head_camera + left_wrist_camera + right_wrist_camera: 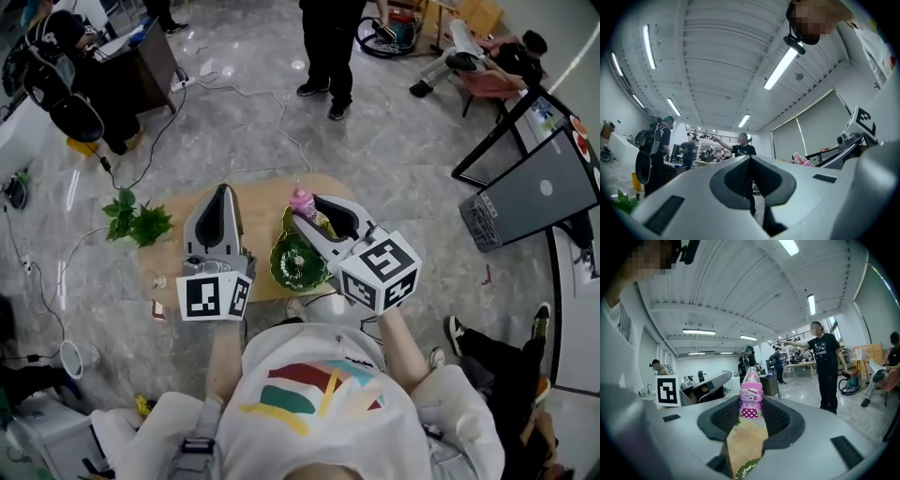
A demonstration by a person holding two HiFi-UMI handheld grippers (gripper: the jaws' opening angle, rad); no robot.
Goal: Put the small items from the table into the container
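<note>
My right gripper (305, 216) is shut on a small pink baby bottle (302, 200) with a clear teat. It holds the bottle upright above the far rim of the green container (298, 264) on the small wooden table (262, 202). In the right gripper view the bottle (751, 401) stands between the dark pads (780, 420), with the table and a bit of green below. To the left, my left gripper (223, 192) hangs over the table with its jaws together and nothing in them. In its own view the left gripper (750, 159) points up into the room.
A leafy green plant (136, 223) lies at the table's left end, and a small object (159, 281) sits at its near left corner. A person (330, 47) stands beyond the table. Cables cross the floor. A grey crate (483, 220) stands to the right.
</note>
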